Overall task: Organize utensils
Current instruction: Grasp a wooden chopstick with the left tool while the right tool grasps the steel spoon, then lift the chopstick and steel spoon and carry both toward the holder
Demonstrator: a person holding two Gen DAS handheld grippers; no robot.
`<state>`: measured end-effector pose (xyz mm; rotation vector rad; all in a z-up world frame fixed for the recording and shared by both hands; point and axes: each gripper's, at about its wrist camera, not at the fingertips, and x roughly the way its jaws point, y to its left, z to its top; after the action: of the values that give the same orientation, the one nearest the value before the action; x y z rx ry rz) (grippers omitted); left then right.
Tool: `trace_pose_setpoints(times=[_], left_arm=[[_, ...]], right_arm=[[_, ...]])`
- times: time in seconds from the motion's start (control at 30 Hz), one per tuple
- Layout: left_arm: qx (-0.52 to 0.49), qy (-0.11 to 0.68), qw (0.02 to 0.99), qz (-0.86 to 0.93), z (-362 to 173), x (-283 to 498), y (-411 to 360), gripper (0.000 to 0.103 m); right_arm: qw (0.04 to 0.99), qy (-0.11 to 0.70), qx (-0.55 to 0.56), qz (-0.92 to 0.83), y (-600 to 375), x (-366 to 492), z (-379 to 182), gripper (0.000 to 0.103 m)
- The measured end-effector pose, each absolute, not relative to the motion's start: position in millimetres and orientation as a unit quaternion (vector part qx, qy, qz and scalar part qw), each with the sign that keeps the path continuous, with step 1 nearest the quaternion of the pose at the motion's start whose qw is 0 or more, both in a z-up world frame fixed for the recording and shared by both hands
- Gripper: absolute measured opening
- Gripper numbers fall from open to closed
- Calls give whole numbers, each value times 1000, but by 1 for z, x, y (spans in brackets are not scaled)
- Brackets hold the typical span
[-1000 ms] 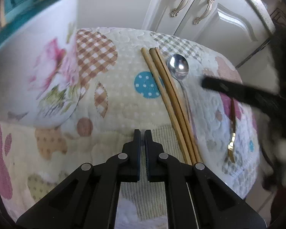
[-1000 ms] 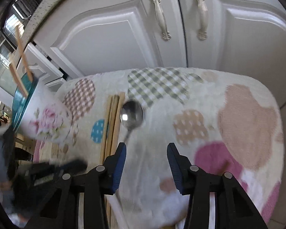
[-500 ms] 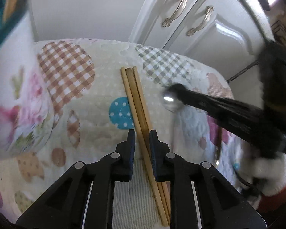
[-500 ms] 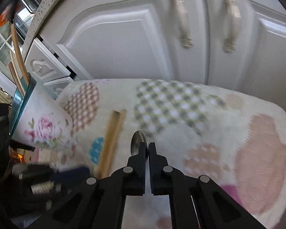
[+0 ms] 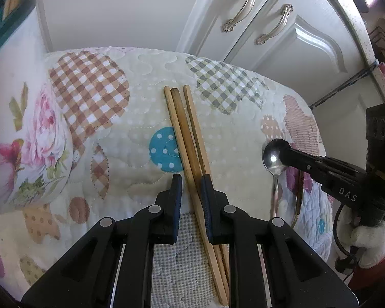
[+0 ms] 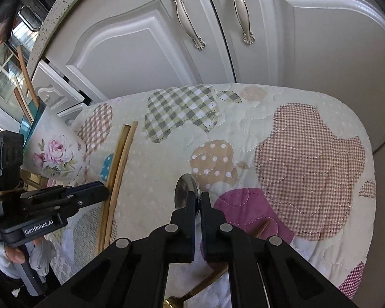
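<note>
The left gripper [image 5: 191,187] straddles the chopsticks [image 5: 190,151], jaws narrow; their length runs toward frame top. At right, the right gripper [image 6: 197,200] pinches the spoon [image 6: 186,188].

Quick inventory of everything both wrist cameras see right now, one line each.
chopsticks: three, wooden, side by side on quilt, between the left jaws
spoon: one, silver, clamped in right gripper
floral cup: one, white with teal rim, far left, sticks inside
gold-tipped utensil: one, brown, beside the spoon handle
quilt: one, cream patchwork
cabinet doors: white, behind
left gripper: black, open around chopsticks
right gripper: black, shut
</note>
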<state>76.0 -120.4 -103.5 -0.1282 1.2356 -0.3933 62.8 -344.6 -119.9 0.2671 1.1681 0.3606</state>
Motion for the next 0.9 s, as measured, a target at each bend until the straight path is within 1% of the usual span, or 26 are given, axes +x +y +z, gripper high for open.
trace_pose_setpoints(times=[0.23,0.37,0.43,0.47,0.6,0.77,0.87,0.9], left_arm=[[-48,575,797,-180,-108,79,-121,14],[-24,570,803,-173,-111,83,-132,14],[-24,569,804,-172,-112,84,-132,12],[-23,567,805,-173,-112,83,-130,8],[-22,577,795,-186,-112,68,-117,4],[-16,594,779,-203,-112,35,-97,4],[-4,595,780,-196,-110,32,-98,4],[-5,595,780,-194,-110,35,-99,4]], right_arm=[[810,550,118,167,-345,63,-121,3],[809,552,120,164,-340,67,-125,3],[808,552,119,167,-337,68,-125,3],[808,552,121,170,-335,69,-125,3],[796,555,146,193,-328,70,-129,5],[785,565,117,223,-314,56,-122,4],[786,567,104,223,-313,50,-123,5],[789,565,102,220,-313,50,-124,6]])
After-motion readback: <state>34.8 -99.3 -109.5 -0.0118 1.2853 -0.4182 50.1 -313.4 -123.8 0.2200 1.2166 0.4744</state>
